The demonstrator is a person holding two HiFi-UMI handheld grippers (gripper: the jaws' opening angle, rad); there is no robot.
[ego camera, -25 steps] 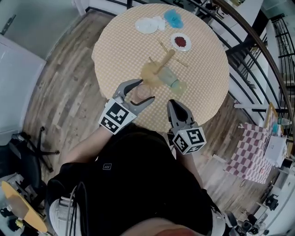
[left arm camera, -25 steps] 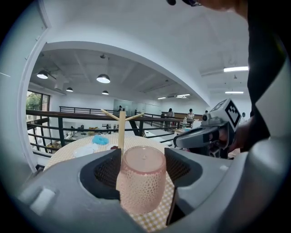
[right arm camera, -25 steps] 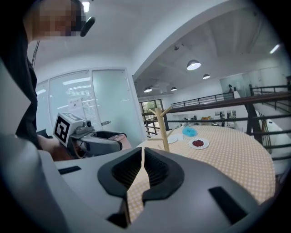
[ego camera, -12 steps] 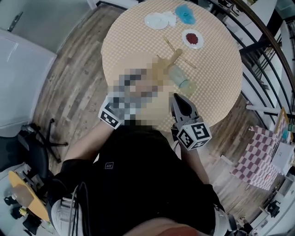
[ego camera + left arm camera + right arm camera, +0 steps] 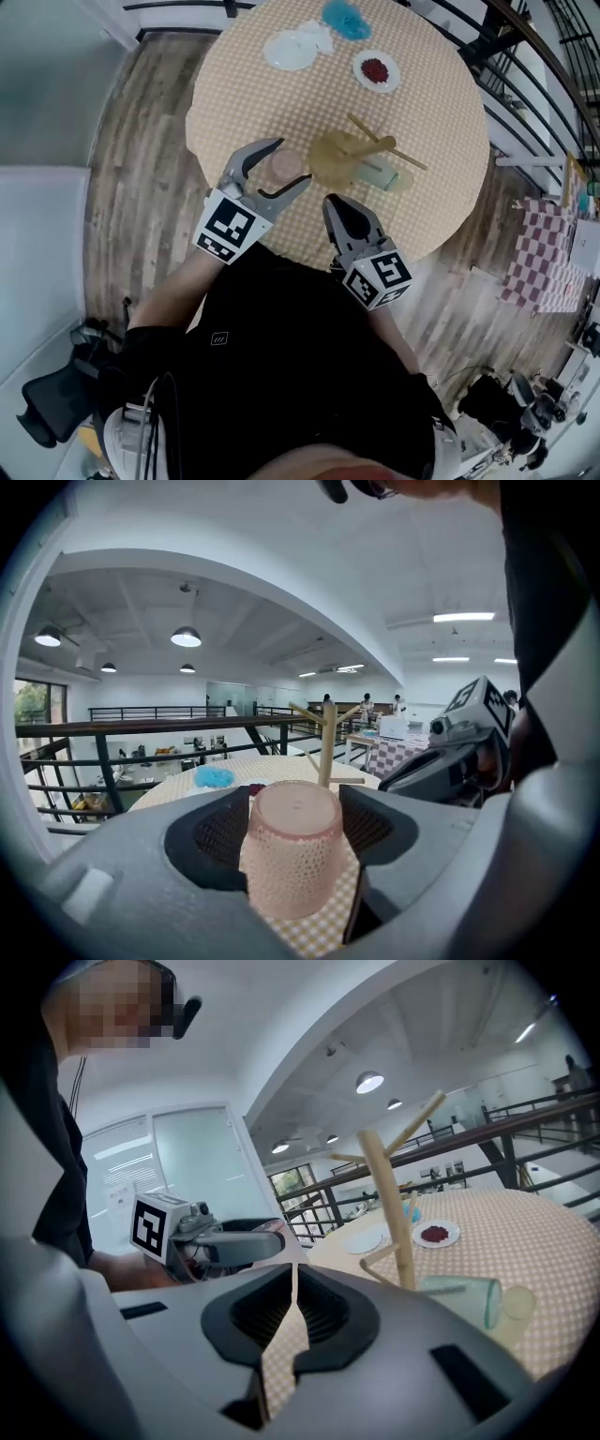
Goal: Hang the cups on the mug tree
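A pink dotted cup (image 5: 281, 167) (image 5: 291, 855) sits mouth down between the jaws of my left gripper (image 5: 294, 161) (image 5: 292, 808), whose pads rest against its sides just over the checked round table (image 5: 441, 122). To its right stands the wooden mug tree (image 5: 361, 150) (image 5: 325, 747) (image 5: 389, 1213) with bare pegs. A clear greenish cup (image 5: 377, 174) (image 5: 469, 1299) lies on its side by the tree's base. My right gripper (image 5: 339, 208) (image 5: 291, 1307) hovers at the table's near edge, shut and empty.
At the far side of the table are a white plate (image 5: 291, 49), a blue crumpled thing (image 5: 345, 19) and a small dish of red bits (image 5: 375, 70). A black railing (image 5: 525, 84) curves behind the table, with a checked cloth (image 5: 539, 267) lower right.
Both grippers have shifted left relative to the mug tree. The pink cup has stayed between the left jaws and moved with them. The right jaws stay shut.
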